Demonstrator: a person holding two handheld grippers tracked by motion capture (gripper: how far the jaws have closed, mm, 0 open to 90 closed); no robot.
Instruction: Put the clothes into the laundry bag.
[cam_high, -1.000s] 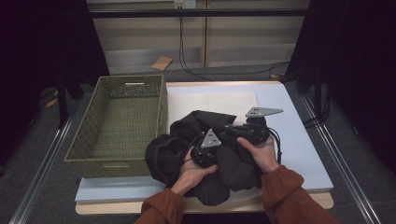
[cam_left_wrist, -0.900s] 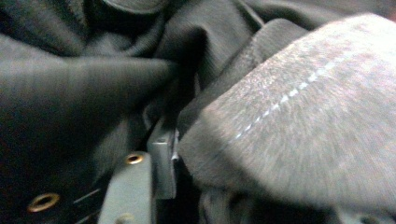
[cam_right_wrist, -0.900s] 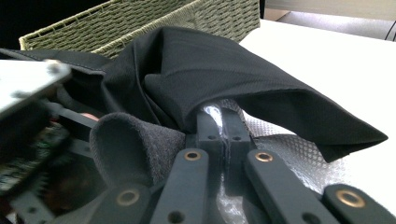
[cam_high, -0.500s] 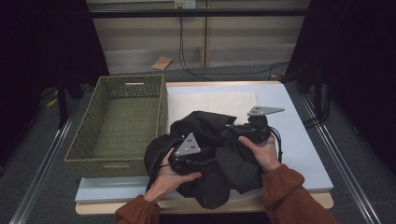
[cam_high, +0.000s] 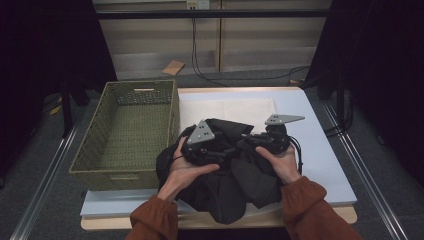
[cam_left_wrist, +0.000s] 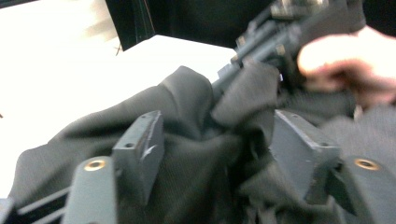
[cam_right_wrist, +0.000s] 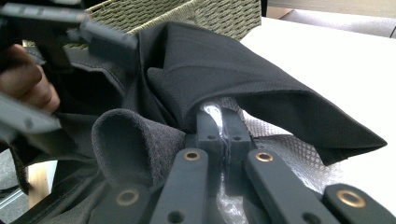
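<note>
A crumpled black garment (cam_high: 235, 185) lies heaped at the near middle of the table. My left gripper (cam_high: 225, 151) is at the heap's left top, and its jaws have just been opening. In the left gripper view they (cam_left_wrist: 219, 149) stand apart with loose black cloth (cam_left_wrist: 196, 177) bulging between them, not pinched. My right gripper (cam_high: 246, 144) faces it from the right. Its jaws (cam_right_wrist: 219, 128) are shut on a fold of the garment (cam_right_wrist: 224, 70), where pale mesh lining (cam_right_wrist: 280, 135) shows. The two grippers nearly meet over the heap.
An olive woven basket (cam_high: 125, 135) stands on the left of the table, right against the garment. A white sheet (cam_high: 230, 107) covers the pale blue table top (cam_high: 320, 150) behind the heap. Cables and a piece of cardboard (cam_high: 173, 67) lie on the floor beyond.
The left gripper drew away to the left, then rose, and its jaws have spread apart. The right gripper has kept still with its hold on the cloth.
</note>
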